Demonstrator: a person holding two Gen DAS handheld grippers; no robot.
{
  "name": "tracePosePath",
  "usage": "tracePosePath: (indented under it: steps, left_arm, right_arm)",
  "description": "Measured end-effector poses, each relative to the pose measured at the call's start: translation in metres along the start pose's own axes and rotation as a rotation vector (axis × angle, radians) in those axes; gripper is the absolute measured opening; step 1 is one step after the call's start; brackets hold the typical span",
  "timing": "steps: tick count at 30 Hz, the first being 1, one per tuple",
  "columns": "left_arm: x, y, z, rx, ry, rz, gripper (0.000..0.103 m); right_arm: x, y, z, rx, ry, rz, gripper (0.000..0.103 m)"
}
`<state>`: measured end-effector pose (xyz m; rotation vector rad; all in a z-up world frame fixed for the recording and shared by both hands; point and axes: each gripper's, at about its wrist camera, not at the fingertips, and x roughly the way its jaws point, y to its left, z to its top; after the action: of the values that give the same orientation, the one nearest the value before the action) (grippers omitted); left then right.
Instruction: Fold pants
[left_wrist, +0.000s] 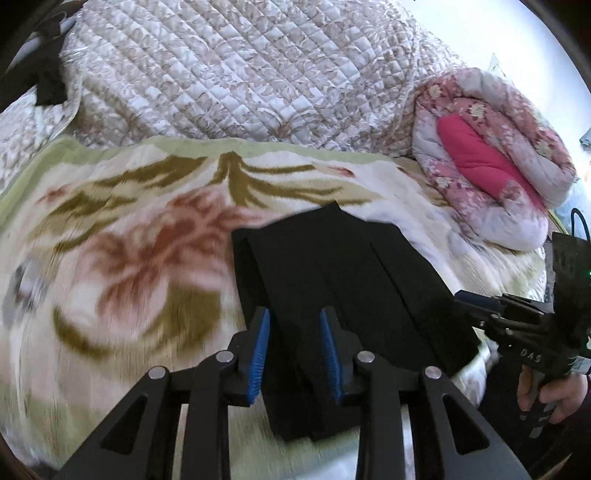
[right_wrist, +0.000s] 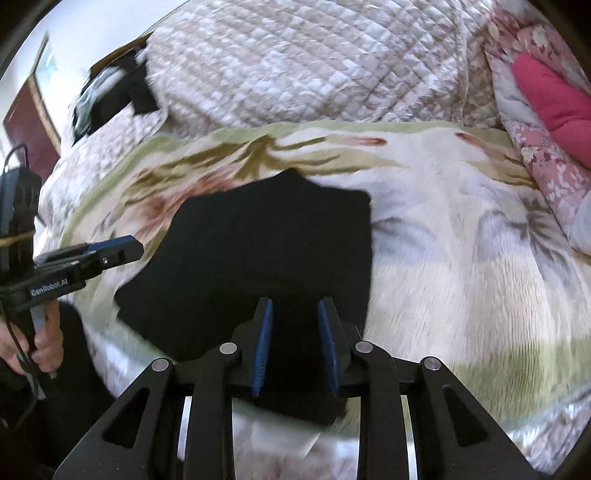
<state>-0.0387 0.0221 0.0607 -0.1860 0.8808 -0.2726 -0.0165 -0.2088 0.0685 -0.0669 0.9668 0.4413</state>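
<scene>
Black pants (left_wrist: 332, 266), folded into a thick oblong, lie on a floral fleece blanket (left_wrist: 140, 236). My left gripper (left_wrist: 294, 317) hangs over their near end. Its blue pads stand apart, with black cloth showing below the gap and no visible pinch. In the right wrist view the pants (right_wrist: 266, 240) are a dark slab with an uneven left edge. My right gripper (right_wrist: 295, 306) is over their near right part, pads apart in the same way. Each gripper also shows in the other's view: the right gripper (left_wrist: 476, 301) beside the pants' right edge, the left gripper (right_wrist: 125, 249) at their left edge.
A quilted beige bedspread (left_wrist: 240, 74) is heaped behind the blanket. A rolled pink floral duvet (left_wrist: 491, 147) lies at the right. A dark object (right_wrist: 110, 99) sits at the far left of the bed. A person's hand (right_wrist: 40, 339) grips the left handle.
</scene>
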Motion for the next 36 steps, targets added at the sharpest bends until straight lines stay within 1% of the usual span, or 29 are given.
tracePosePath:
  steps: [3, 5, 7, 10, 12, 14, 17, 21, 22, 23, 27, 32, 36]
  left_arm:
    - [-0.007, -0.007, -0.014, 0.015, 0.015, -0.005, 0.032]
    - [-0.006, -0.009, -0.02, 0.022, 0.026, -0.007, 0.032]
    - [-0.003, -0.008, -0.022, 0.009, 0.041, 0.0, 0.032]
    - [-0.007, -0.006, -0.022, -0.004, 0.038, -0.007, 0.032]
    - [-0.007, -0.005, -0.024, -0.013, 0.039, -0.013, 0.033]
    - [-0.003, -0.002, -0.028, -0.026, 0.055, -0.01, 0.036]
    - [0.003, 0.002, -0.031, -0.042, 0.066, -0.008, 0.039]
    - [0.005, 0.0, -0.031, -0.02, 0.061, 0.01, 0.04]
    - [0.006, 0.0, -0.031, -0.018, 0.064, 0.016, 0.042]
    - [0.007, 0.001, -0.031, -0.022, 0.067, 0.021, 0.044]
    - [0.004, 0.004, -0.027, -0.036, 0.068, 0.024, 0.044]
    - [-0.004, 0.008, -0.016, -0.051, 0.051, 0.028, 0.044]
    - [-0.002, 0.008, -0.006, -0.062, 0.051, 0.027, 0.044]
  right_arm:
    - [0.0, 0.006, -0.01, 0.005, 0.016, 0.02, 0.026]
    - [0.006, 0.008, -0.015, 0.004, 0.037, 0.007, 0.026]
    - [0.007, 0.007, -0.015, 0.015, 0.038, 0.007, 0.026]
    - [0.004, 0.006, -0.014, 0.027, 0.04, 0.011, 0.027]
    - [0.004, 0.006, -0.015, 0.021, 0.042, 0.012, 0.03]
    - [0.007, 0.008, -0.017, 0.004, 0.052, 0.008, 0.032]
    - [0.008, 0.014, -0.018, -0.029, 0.045, -0.007, 0.037]
    - [0.011, 0.019, -0.022, -0.066, 0.031, -0.021, 0.043]
    - [0.011, 0.019, -0.022, -0.064, 0.03, -0.019, 0.043]
    - [0.011, 0.018, -0.022, -0.058, 0.031, -0.015, 0.043]
    - [0.001, 0.011, -0.015, -0.005, 0.023, 0.011, 0.044]
    - [-0.01, -0.001, -0.008, 0.041, 0.0, -0.005, 0.044]
    - [-0.009, -0.01, -0.005, 0.078, 0.013, -0.005, 0.044]
